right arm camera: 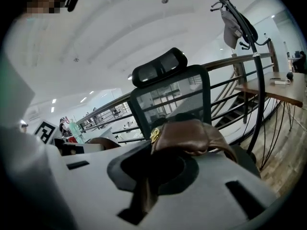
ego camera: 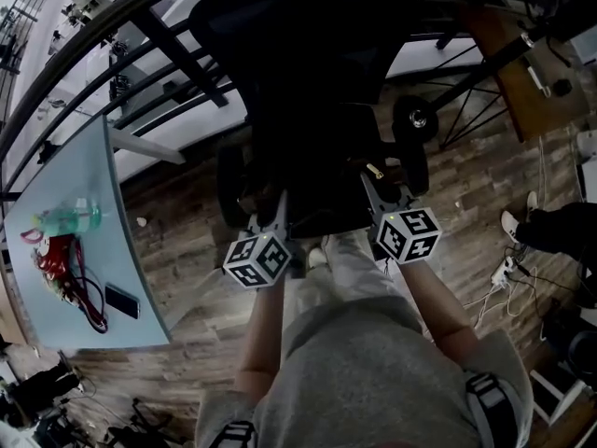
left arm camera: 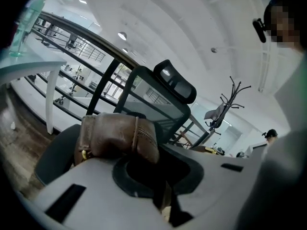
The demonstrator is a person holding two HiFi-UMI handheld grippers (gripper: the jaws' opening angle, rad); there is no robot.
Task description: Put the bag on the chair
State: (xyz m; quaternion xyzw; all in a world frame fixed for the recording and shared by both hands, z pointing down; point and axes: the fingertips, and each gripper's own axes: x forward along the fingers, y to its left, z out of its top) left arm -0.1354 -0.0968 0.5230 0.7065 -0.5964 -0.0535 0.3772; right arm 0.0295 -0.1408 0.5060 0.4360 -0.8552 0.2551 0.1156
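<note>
A brown leather bag (left arm camera: 117,138) with a brass clasp (right arm camera: 154,134) hangs between my two grippers, just over the seat of a black office chair (ego camera: 308,82). The left gripper (left arm camera: 165,202) is shut on a strip of the bag's leather. The right gripper (right arm camera: 144,195) is shut on the bag's other side (right arm camera: 192,135). The chair's mesh back (right arm camera: 175,97) and headrest (left arm camera: 175,80) rise right behind the bag. In the head view the bag is a dark shape that I cannot tell apart from the seat, with the left gripper (ego camera: 278,211) and right gripper (ego camera: 375,192) at its sides.
A pale glass table (ego camera: 140,297) stands at the left with a green bottle (ego camera: 70,217), red cables (ego camera: 61,264) and a phone (ego camera: 122,301). A railing (ego camera: 112,35) runs behind the chair. A wooden desk (ego camera: 522,82) and a coat rack (right arm camera: 240,13) are at the right. Someone's shoe (ego camera: 513,224) and floor cables (ego camera: 499,278) lie at the right.
</note>
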